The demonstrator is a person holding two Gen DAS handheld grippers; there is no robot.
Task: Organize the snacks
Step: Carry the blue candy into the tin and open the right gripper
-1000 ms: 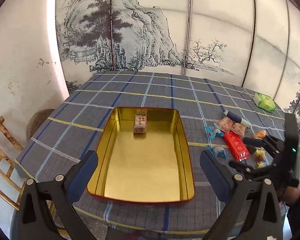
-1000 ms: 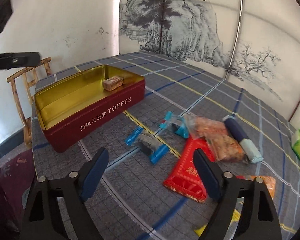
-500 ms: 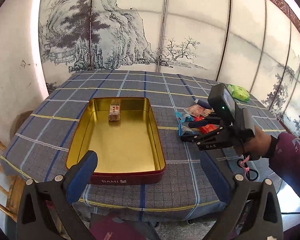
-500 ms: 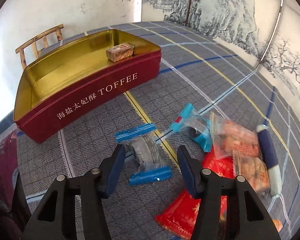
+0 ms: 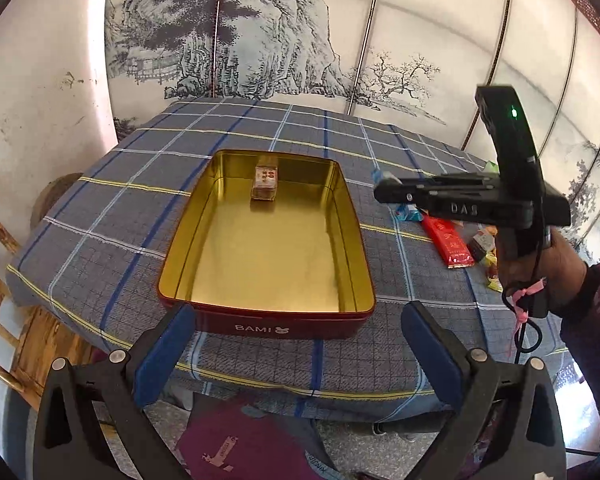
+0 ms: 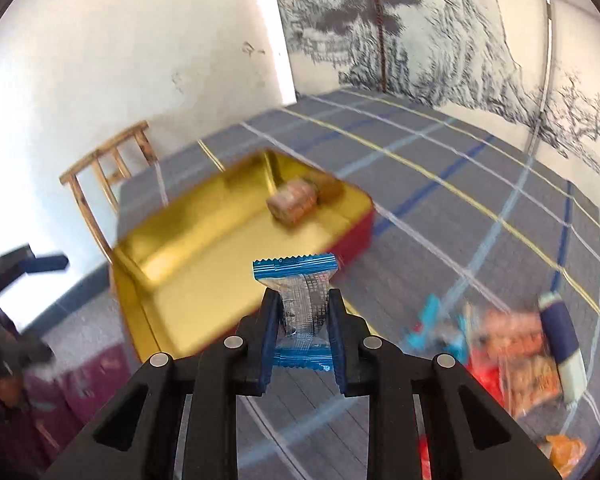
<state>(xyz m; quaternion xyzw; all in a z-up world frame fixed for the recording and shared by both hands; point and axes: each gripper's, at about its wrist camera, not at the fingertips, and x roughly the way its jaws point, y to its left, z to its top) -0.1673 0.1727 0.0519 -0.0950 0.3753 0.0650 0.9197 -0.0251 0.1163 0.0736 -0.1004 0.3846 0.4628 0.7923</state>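
Note:
A red tin with a gold inside stands on the checked tablecloth and holds one wrapped brown snack. My left gripper is open and empty, just in front of the tin's near wall. My right gripper is shut on a clear snack packet with blue ends and holds it in the air beside the tin. The right gripper also shows in the left wrist view, right of the tin. Loose snacks lie to the right: a red packet and orange packets.
A wooden chair stands past the table's left edge. A blue and white tube and another blue packet lie among the loose snacks. A painted screen stands behind the table. The table's near edge is close to my left gripper.
My right gripper has shut on the blue-ended packet, lifted it off the cloth and swung towards the tin. The left gripper has drawn closer to the tin.

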